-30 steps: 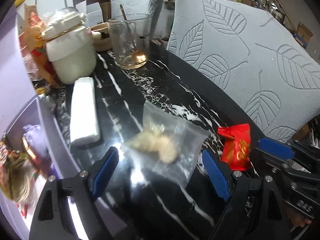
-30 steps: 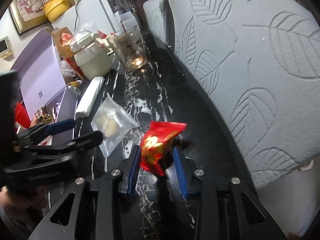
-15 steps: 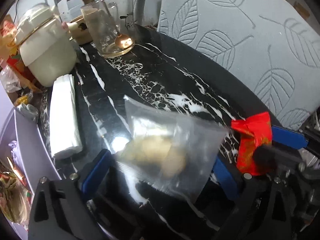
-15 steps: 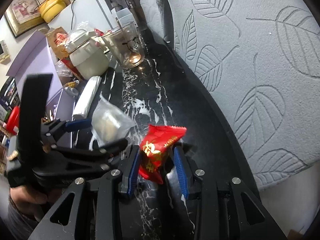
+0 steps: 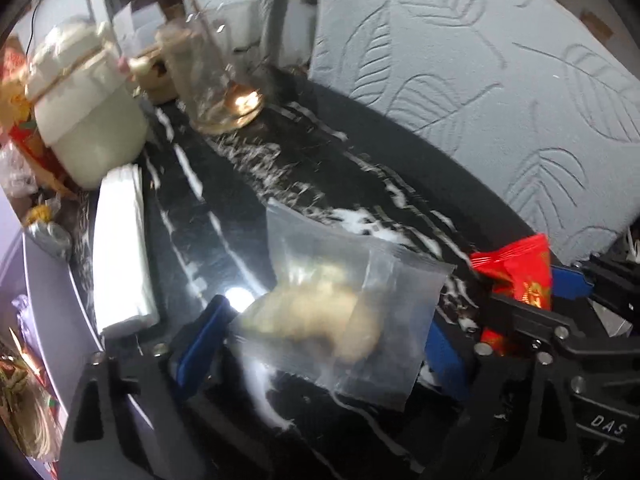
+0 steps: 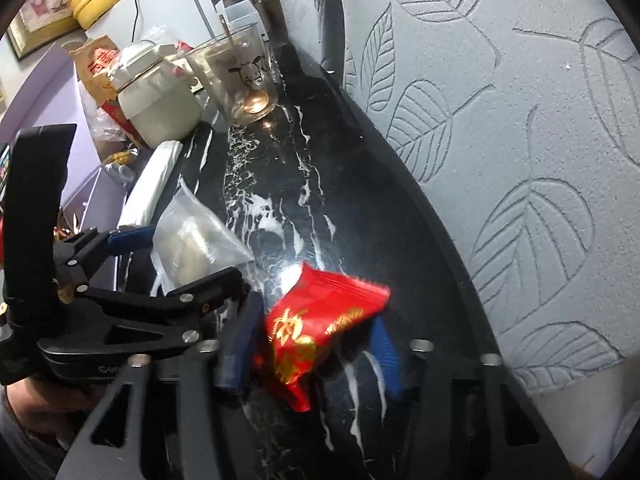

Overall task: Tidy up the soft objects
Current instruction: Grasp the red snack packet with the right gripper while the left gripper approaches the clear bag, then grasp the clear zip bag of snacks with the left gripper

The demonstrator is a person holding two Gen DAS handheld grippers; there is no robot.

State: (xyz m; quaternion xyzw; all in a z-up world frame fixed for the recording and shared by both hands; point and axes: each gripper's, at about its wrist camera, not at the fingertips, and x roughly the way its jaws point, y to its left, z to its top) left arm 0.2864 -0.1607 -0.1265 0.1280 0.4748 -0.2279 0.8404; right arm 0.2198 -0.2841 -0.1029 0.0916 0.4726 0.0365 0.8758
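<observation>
A clear plastic bag (image 5: pixel 340 312) with pale lumps inside sits between the blue pads of my left gripper (image 5: pixel 326 326). The jaws are closing and both pads touch the bag's edges. In the right wrist view the bag (image 6: pixel 192 248) stands tipped up in the left gripper (image 6: pixel 180 258). A red packet (image 6: pixel 316 324) with gold print is pinched, tilted, in my right gripper (image 6: pixel 312 332), whose jaws are closing. The left wrist view shows that packet (image 5: pixel 520 276) and the right gripper (image 5: pixel 536 296) at the right edge. Both are low over the black marble table (image 5: pixel 280 184).
Further along the table stand a glass cup (image 6: pixel 240 80) with a spoon in it and a white lidded pot (image 5: pixel 88 120). A white tissue pack (image 5: pixel 120 248) lies left of the bag. A purple box (image 5: pixel 44 280) borders the left, and grey leaf-patterned chair backs (image 5: pixel 480 80) the right.
Both grippers have come lower and closer to the table. The clear bag, flat a second ago, now stands tipped up between the left fingers. The red packet stays between the right pads.
</observation>
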